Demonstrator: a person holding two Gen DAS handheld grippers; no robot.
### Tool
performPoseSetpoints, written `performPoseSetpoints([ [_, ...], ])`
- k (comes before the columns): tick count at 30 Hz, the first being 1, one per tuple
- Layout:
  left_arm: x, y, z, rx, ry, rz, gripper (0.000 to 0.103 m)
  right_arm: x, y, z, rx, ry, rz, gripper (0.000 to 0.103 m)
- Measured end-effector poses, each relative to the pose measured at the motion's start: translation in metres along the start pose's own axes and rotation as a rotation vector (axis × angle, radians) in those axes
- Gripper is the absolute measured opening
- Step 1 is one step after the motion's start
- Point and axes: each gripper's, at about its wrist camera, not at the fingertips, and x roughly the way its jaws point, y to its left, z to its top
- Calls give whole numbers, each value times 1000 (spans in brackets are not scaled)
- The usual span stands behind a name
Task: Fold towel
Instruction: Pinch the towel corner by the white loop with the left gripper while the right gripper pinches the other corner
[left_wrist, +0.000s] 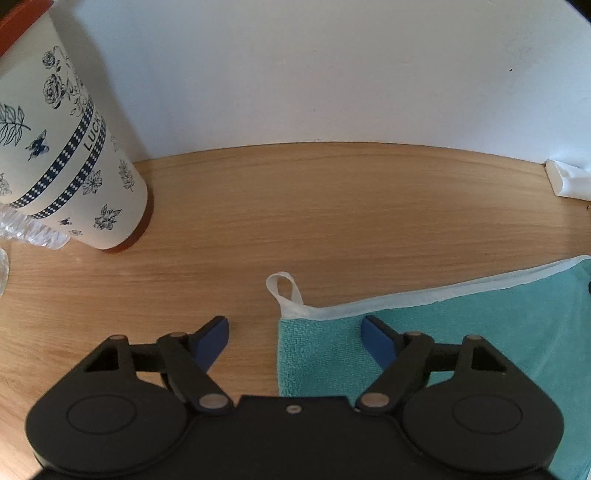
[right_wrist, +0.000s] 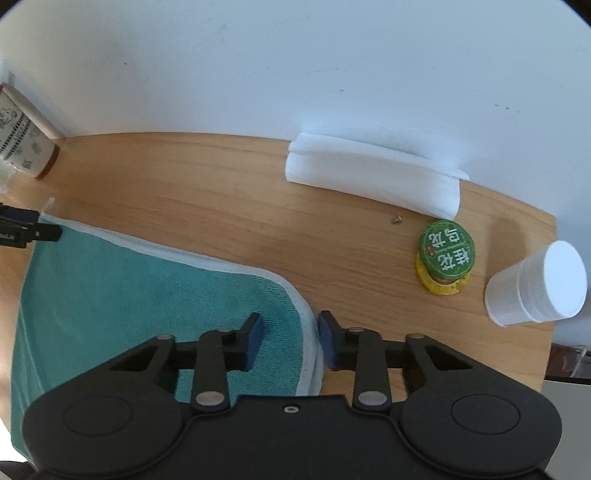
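Observation:
A teal towel (left_wrist: 461, 332) with white trim lies flat on the wooden table (left_wrist: 295, 206). Its white hanging loop (left_wrist: 282, 284) sticks out at the far left corner. My left gripper (left_wrist: 295, 326) is open and straddles that corner, with one blue pad over the towel and the other over bare wood. In the right wrist view the towel (right_wrist: 147, 295) fills the lower left. My right gripper (right_wrist: 290, 320) is open and narrower, with the towel's white right edge lying between its pads; neither pad presses on it.
A tall floral cup (left_wrist: 66, 147) and crinkled plastic (left_wrist: 33, 232) stand at the far left. By the wall lies folded white paper (right_wrist: 373, 177). A green-lidded jar (right_wrist: 447, 254) and a white jar (right_wrist: 535, 288) sit near the table's right edge (right_wrist: 550, 295).

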Motion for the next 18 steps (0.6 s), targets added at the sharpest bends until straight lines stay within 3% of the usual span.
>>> performPoseSetpoints([
  [18, 2, 5, 7, -40, 11, -27, 74, 6, -5, 4, -26, 23, -7, 19],
])
